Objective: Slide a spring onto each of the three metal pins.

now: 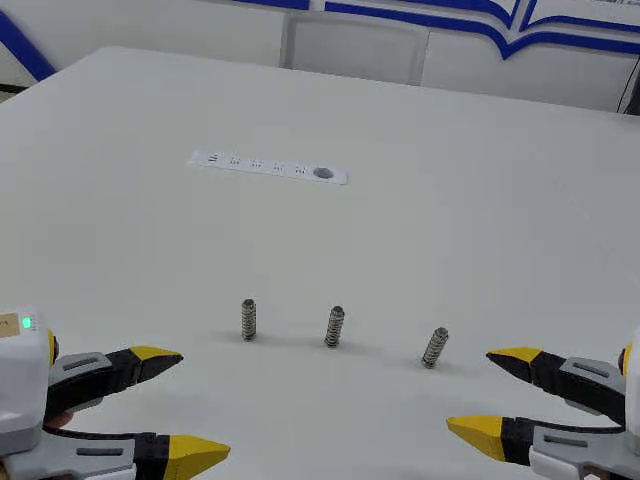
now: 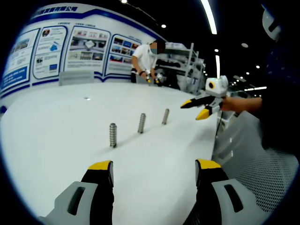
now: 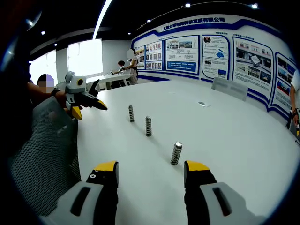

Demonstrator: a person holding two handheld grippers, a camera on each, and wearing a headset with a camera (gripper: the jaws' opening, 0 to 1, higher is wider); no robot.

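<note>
Down at the near left corner of the white table (image 1: 120,230), the left gripper (image 1: 203,404) sits low over the surface, yellow-tipped jaws spread wide with nothing between them. Its own view looks out through that gap, across the tabletop towards the row.

Moving right, first up is the left pin (image 1: 249,303), standing upright, with a spring (image 1: 249,322) coiled round it from the base almost to the top. Just along from it is the middle pin (image 1: 338,311), wearing a spring as well and leaning a touch to the right in the head view. Next comes the right pin (image 1: 440,332), spring on it too and tilted a little more; its rounded metal head shows above the coils in the right gripper view. That's three pins in a line, near each other but not touching, each one sleeved.

Beyond them, well back on the table, lies a white power strip (image 1: 268,167), and past the far edge stands a grey chair (image 1: 352,45).

Over to the near right corner now: the right gripper (image 1: 468,390) hangs there, jaws parted, holding nothing. Its tips point in toward the right pin but stay well short of it. The two grippers are well apart, flanking the row, neither touching a pin or a spring.
</note>
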